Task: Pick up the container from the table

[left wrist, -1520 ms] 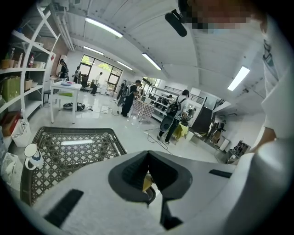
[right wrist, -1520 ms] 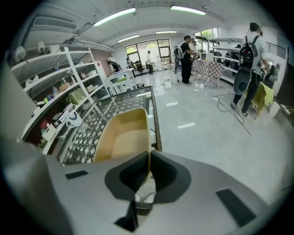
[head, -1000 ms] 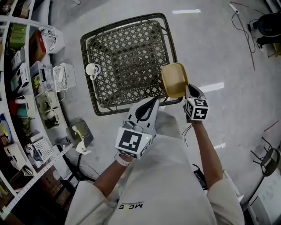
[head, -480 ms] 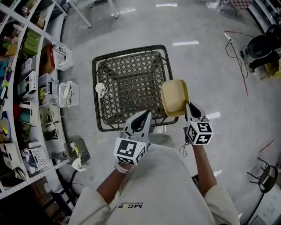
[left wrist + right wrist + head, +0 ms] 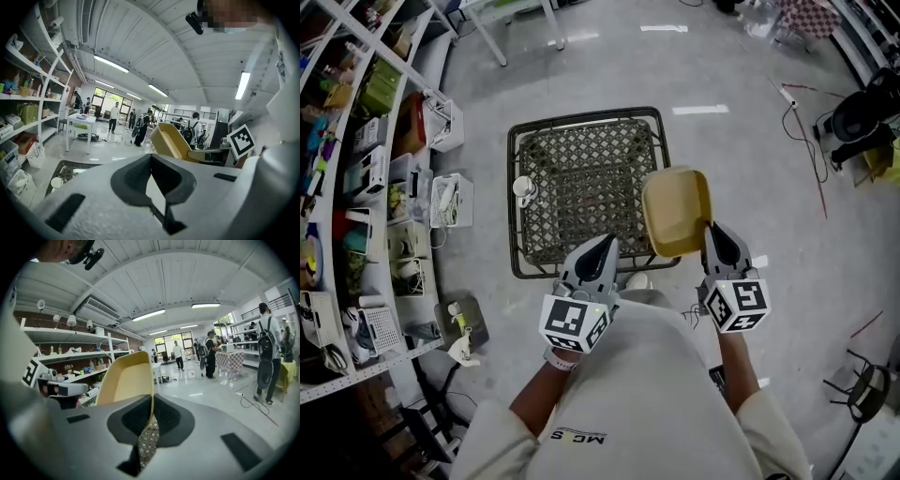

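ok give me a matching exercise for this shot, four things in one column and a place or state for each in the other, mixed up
Things:
1. container
2. white cup
3. left hand-held gripper
4. right hand-held gripper

Places or states:
A. shut, nothing between its jaws
B. stands at the left edge of the table
C. yellow, tilted, held in the air
D. shut on a thin rim

Pairs: 1-C, 2-B, 3-A, 4-D
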A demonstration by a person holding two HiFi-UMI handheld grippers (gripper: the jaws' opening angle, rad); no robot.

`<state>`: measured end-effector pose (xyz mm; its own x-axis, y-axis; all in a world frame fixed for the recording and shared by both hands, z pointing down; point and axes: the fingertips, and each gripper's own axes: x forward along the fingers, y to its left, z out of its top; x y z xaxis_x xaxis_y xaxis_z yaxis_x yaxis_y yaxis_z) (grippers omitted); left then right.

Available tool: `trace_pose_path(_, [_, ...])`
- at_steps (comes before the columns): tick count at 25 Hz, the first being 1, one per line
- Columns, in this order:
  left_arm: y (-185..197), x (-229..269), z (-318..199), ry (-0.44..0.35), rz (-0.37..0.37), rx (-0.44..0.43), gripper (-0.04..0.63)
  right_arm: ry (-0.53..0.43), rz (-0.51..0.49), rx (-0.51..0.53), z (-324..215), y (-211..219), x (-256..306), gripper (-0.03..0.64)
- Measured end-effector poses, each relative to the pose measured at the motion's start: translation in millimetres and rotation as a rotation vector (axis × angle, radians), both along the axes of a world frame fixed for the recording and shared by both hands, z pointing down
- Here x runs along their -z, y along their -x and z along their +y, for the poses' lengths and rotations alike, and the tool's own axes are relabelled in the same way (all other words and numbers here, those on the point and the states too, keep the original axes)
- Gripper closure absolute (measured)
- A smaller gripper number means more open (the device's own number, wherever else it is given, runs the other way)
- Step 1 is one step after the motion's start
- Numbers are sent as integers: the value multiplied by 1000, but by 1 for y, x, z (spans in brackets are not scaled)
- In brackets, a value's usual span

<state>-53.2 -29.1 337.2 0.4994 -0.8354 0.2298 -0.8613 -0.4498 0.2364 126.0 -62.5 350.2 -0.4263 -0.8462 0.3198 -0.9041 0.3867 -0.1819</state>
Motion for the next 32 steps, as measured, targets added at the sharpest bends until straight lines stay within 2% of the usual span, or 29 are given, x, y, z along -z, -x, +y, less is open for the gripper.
trace_pose_path(9, [4,5,8,-4,-3,-1,575,-81,-8,-22,15,8,29,588])
trace_pose_path(32, [-26,11,-1,-13,-8,-62,575,-99,-39,-56,17,-9,32,588])
